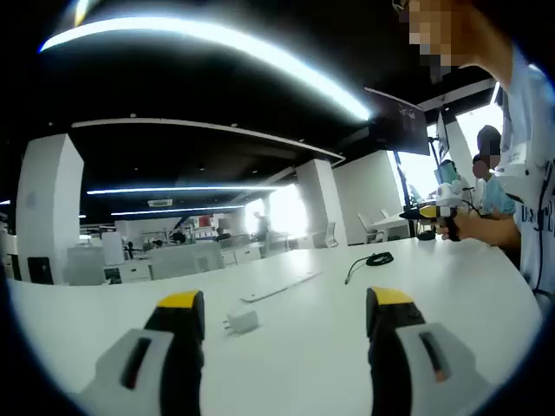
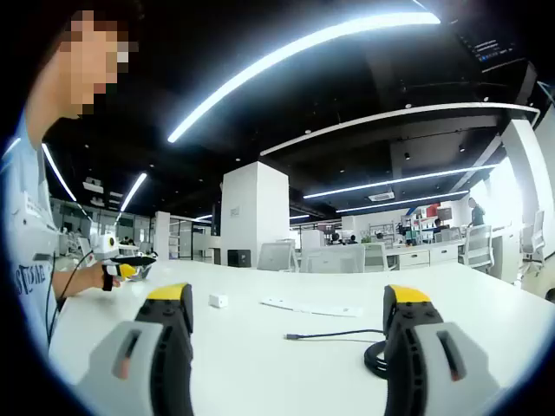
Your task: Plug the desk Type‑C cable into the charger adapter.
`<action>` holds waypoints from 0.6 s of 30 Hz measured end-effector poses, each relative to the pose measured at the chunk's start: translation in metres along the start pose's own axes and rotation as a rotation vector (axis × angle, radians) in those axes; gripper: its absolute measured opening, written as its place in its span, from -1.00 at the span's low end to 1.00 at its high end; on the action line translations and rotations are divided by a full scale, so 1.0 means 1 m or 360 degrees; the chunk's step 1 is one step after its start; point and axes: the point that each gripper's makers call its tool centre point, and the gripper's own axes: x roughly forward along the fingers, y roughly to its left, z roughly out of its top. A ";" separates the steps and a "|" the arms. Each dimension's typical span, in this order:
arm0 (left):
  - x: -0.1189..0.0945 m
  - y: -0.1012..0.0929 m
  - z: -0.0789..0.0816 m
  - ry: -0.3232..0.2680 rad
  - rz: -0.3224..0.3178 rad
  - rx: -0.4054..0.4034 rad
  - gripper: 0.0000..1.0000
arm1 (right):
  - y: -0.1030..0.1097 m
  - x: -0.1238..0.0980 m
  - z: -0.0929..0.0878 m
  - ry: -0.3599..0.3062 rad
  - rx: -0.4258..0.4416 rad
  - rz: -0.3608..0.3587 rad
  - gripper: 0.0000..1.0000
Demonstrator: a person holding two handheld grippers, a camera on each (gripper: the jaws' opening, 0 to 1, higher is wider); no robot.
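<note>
Cable (image 2: 351,338) first: black, it is seen in the right gripper view lying on the white table (image 2: 286,364), its loose end stretched out flat toward the left with the plug tip resting on the surface, the rest bunched into a coil just beside the right-hand jaw. In the left gripper view the same cable (image 1: 371,260) is found farther back on the table (image 1: 295,347), coiled at the right with a short tail running down-left. The charger (image 1: 242,321) — a small white block — is spotted lying flat on the table between the left gripper's jaws and just beyond their tips, touched by neither; in the right gripper view it (image 2: 218,301) is picked out as a small white cube well apart from the cable's plug. A flat white strip (image 2: 312,308) is seen lying between charger and cable. The left gripper (image 1: 286,305) is held with jaws spread wide and nothing gripped; the right gripper (image 2: 287,302) is likewise spread wide — nothing is clasped between its yellow-tipped jaws. At the table's edge a person's hand (image 2: 94,279) is seen wrapped round a gripper handle.
</note>
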 end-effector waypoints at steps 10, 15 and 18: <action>0.000 0.005 -0.002 -0.0018 0.0030 -0.0035 0.48 | 0.003 -0.001 0.003 -0.0037 0.0010 -0.0002 0.84; -0.001 0.009 0.001 -0.0040 0.0047 -0.0032 0.47 | 0.002 -0.003 0.003 -0.0046 0.0025 -0.0009 0.82; -0.002 0.007 0.003 -0.0056 0.0047 -0.0065 0.46 | 0.002 -0.003 0.001 -0.0039 0.0037 -0.0003 0.82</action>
